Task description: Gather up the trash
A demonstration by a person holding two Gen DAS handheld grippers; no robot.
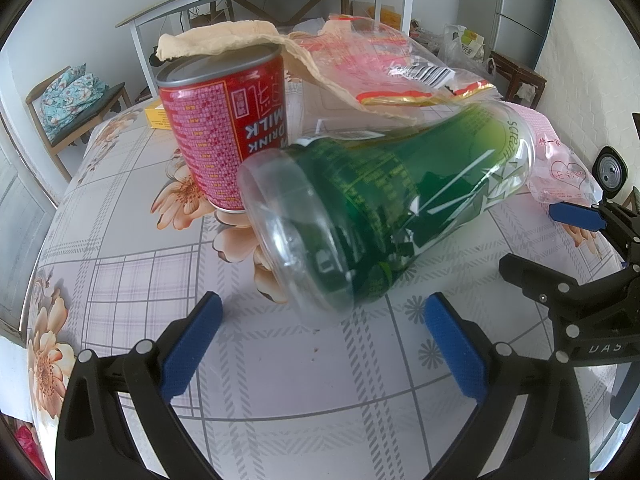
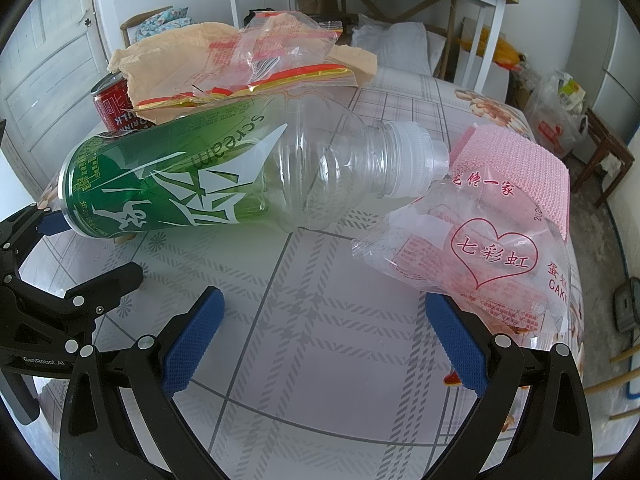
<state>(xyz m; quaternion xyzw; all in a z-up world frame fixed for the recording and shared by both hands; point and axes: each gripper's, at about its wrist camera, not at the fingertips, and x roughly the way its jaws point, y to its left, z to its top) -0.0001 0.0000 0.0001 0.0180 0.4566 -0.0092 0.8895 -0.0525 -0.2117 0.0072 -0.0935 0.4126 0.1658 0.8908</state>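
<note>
The bottle (image 1: 384, 208) lies on its side on the table (image 1: 280, 380), w/ a can (image 1: 224, 128) & bags behind. Both tongs, left (image 1: 320, 344) & right (image 2: 324, 340), are wide open, empty, prob. lining up to grab it.

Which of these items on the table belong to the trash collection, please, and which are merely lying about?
Trash to collect:
- empty green-labelled plastic bottle
- red drink can
- crumpled brown paper
- clear red-printed wrapper
- pink cake bag

Just lying about:
- yellow box
- wooden chair

Two close, low wrist views facing across the table (image 1: 280, 380), left and right, both sharing the green bottle (image 2: 168, 176).
</note>
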